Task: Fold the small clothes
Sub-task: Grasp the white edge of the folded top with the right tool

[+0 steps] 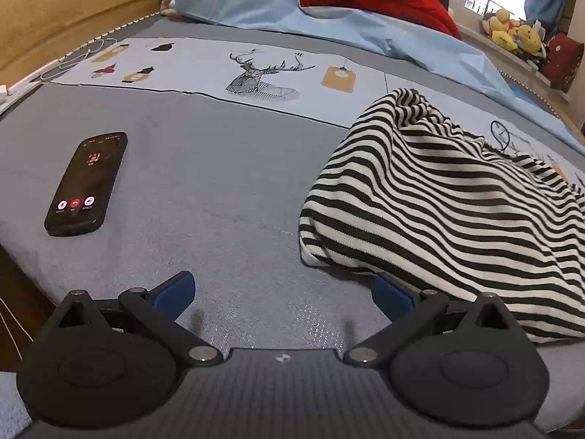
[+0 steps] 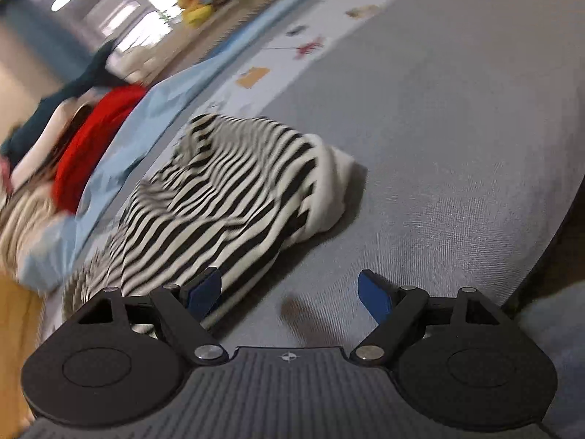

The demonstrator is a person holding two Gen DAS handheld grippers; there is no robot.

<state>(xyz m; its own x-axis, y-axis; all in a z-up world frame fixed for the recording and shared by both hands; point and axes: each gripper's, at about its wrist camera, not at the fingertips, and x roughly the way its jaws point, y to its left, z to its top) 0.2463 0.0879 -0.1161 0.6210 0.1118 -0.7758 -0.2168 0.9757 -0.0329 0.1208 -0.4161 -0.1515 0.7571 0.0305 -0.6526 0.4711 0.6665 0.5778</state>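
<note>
Striped garment (image 1: 438, 197) lies crumpled on bed (image 1: 219, 183), right of phone (image 1: 87, 183), nothing folded yet. Left claw (image 1: 283, 294) spread wide, empty, right pad at garment's near hem. Right claw (image 2: 290, 292) also wide, empty, left pad over cloth edge. Step in hand, by my reading: approach for first grasp. Next move likely needs each claw to pinch an edge, then spread garment flat before folding.

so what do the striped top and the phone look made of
Striped top: soft knit, probably cotton jersey, matte; fine ribbing shows and it slumps in loose folds. Phone: glossy glass front with a lit screen, in a dark, likely plastic or rubbery, rounded shell.
</note>
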